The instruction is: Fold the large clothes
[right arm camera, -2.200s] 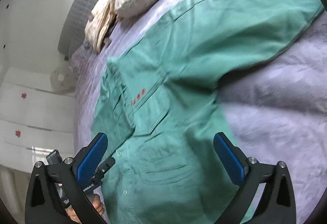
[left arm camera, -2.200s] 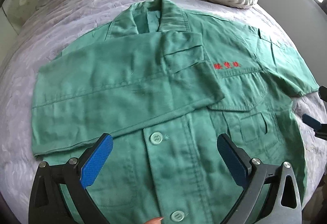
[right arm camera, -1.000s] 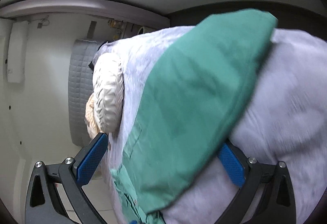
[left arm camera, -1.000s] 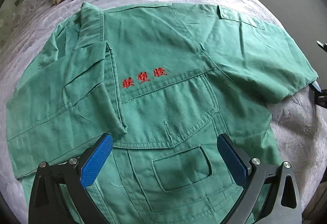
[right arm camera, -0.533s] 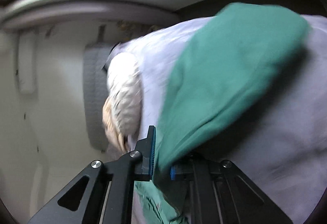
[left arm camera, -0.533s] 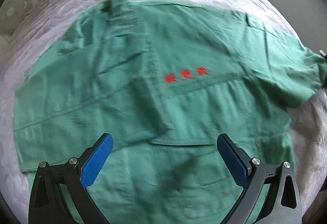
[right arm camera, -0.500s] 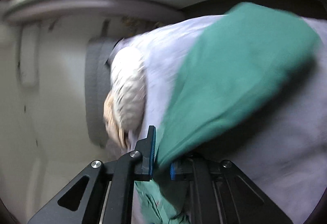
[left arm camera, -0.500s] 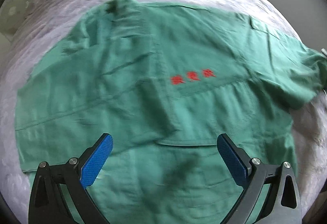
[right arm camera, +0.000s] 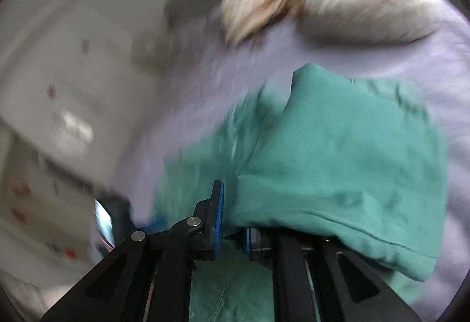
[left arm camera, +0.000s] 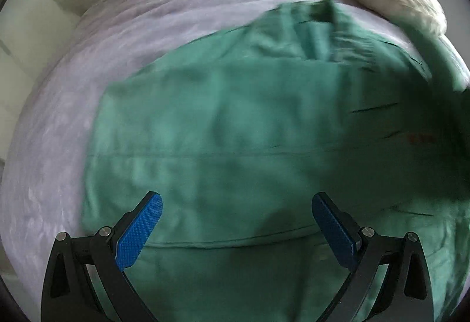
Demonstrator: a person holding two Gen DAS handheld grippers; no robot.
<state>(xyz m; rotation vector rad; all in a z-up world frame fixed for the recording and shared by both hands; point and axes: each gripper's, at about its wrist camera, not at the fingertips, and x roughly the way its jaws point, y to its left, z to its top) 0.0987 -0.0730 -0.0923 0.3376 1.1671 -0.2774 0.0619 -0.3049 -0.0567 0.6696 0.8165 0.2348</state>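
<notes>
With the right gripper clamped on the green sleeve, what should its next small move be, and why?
Probably carry the sleeve further across the shirt and lay it flat before letting go. The right gripper is shut on the sleeve's edge, and the cloth hangs lifted and bunched over the body of the shirt. The left gripper hovers open above the shirt, holding nothing.

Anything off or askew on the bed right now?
Nothing damaged or spilled. The green jacket lies partly folded on the lilac bedspread, one sleeve lifted in the right gripper. The left gripper is open above it.
</notes>
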